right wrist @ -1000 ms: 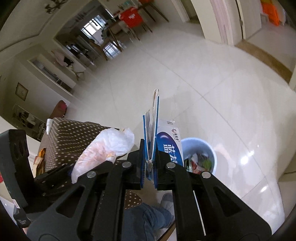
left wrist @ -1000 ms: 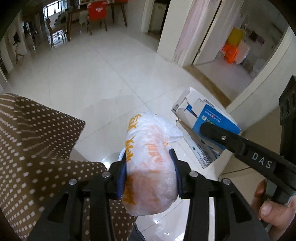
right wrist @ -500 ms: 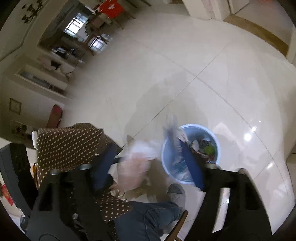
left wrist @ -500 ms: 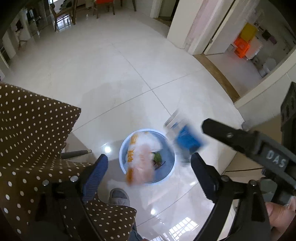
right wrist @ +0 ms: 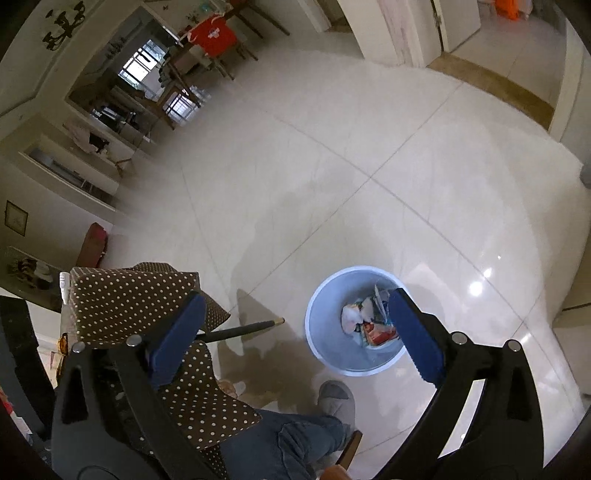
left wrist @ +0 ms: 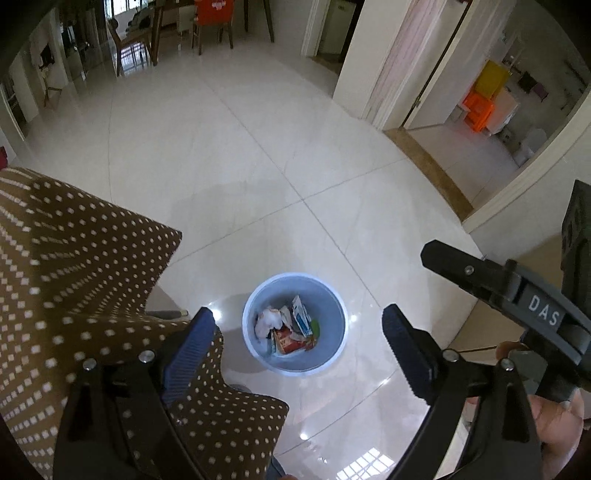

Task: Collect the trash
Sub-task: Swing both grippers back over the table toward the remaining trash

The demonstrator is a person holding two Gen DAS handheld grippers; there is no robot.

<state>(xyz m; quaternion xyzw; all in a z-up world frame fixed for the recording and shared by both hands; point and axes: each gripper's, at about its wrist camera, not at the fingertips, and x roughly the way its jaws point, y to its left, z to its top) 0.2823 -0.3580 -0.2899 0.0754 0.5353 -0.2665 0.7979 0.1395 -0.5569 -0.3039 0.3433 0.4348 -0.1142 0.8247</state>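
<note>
Now both of your tools hang empty over the bin (left wrist: 294, 322), a pale blue round bucket standing on the white tiled floor (left wrist: 229, 155), and the trash (left wrist: 288, 330) lies inside it: a crumpled white bag, a red packet and a blue-and-white carton piled toward the far side of the bin's bottom. Your left hand-held gripper (left wrist: 297, 332) is spread wide with nothing between its blue pads, and the bin shows right in that gap; your right hand-held gripper (right wrist: 295, 330) is likewise spread and empty, its right pad overlapping the bin's rim in that view. To finish this step well, I judge you should check that nothing clings to the pads or hangs over the rim, then lift straight up before swinging away for the next piece, so a finger does not clip the rim and tip the light bucket. Beside the bin stands the brown polka-dot cloth (left wrist: 85, 280) draped over the tabletop edge, with a dark rod (right wrist: 240, 328) poking out from under it toward the bin; your slippered foot (right wrist: 334, 400) rests just near the bin too. Farther from the bin are an open doorway (left wrist: 491, 96) and dining chairs (left wrist: 212, 18).
</note>
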